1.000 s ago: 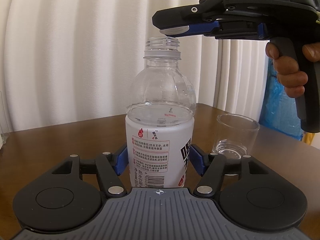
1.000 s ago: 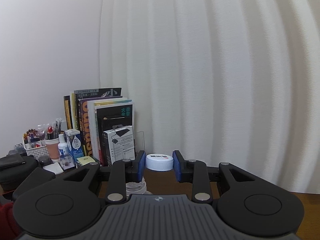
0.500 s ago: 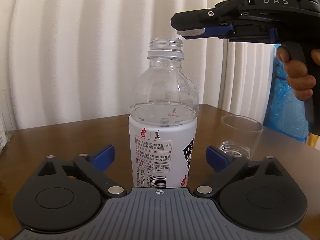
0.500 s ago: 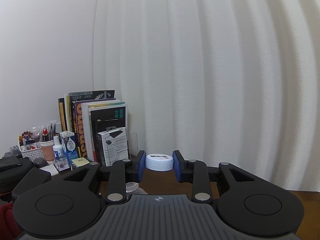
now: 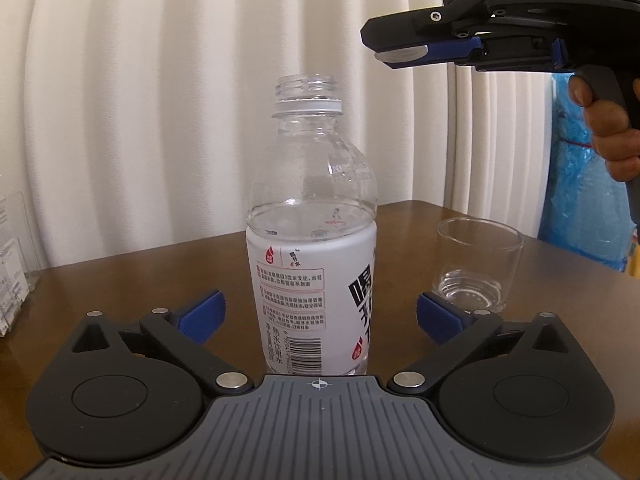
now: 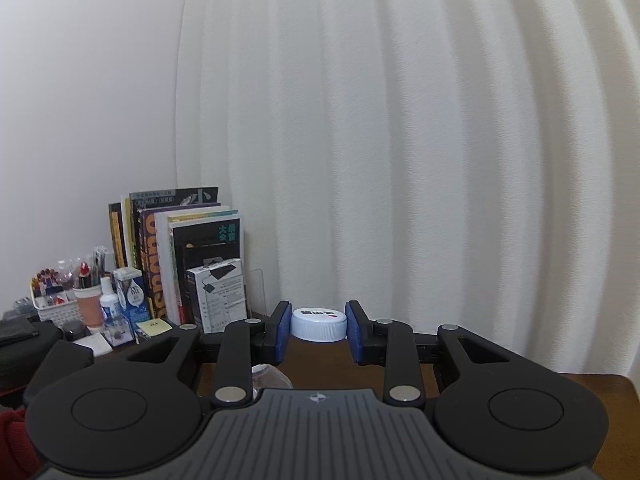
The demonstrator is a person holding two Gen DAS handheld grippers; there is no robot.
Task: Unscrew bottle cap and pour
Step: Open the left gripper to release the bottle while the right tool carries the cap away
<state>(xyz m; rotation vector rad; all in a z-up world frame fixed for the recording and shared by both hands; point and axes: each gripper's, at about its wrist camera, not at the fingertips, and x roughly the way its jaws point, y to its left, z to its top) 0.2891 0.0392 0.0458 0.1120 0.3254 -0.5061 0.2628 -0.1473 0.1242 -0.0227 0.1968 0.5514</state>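
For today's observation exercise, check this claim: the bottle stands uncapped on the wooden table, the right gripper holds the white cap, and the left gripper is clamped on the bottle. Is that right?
One detail is wrong. In the left wrist view the left gripper is open, its blue pads clear of the bottle on both sides. The rest holds: the bottle stands uncapped on the wooden table, and the right gripper holds the white cap.

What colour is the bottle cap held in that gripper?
White, with a small dark and red mark on top; the cap shows best in the right wrist view.
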